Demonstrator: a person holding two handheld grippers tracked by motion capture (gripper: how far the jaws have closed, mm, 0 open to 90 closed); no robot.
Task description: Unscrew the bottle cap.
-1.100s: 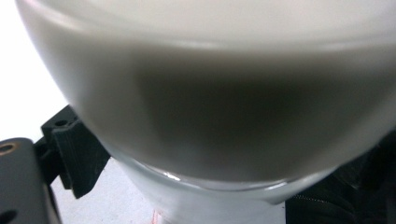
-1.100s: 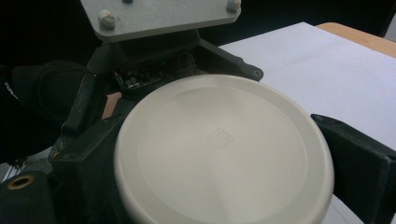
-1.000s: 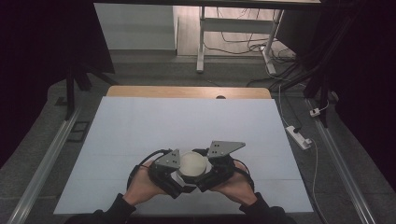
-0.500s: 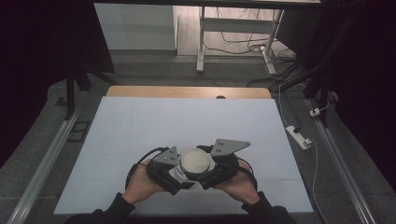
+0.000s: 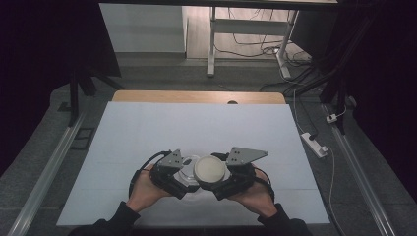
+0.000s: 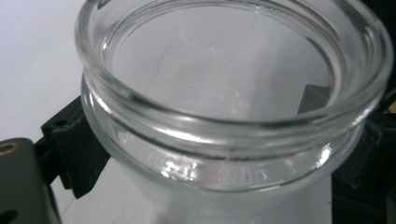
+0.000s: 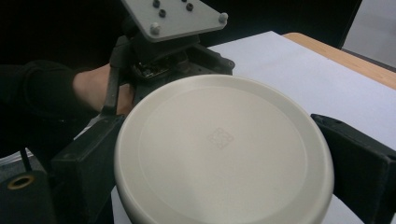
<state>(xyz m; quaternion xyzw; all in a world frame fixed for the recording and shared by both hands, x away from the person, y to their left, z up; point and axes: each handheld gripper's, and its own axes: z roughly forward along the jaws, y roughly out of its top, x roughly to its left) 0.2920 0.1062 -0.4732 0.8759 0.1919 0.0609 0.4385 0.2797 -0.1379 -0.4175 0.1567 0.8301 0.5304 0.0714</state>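
My left claw (image 5: 184, 178) is clamped on a clear glass jar (image 6: 233, 107), its thick round rim smooth and glossy, black jaws pressed against its neck on both sides. My right claw (image 5: 216, 179) pinches a matte cream lid (image 7: 224, 149), a flat round disc with a faint square emblem at centre. The lid sits just beside the jar's mouth, low over the pale table (image 5: 147, 128), near its front edge.

This looks like a lab or test room: a white-topped table (image 5: 196, 132) stands on grey carpet between metal floor rails (image 5: 44, 169), with dark curtains around, loose cables (image 5: 255, 46) and a power strip (image 5: 314, 144) behind.
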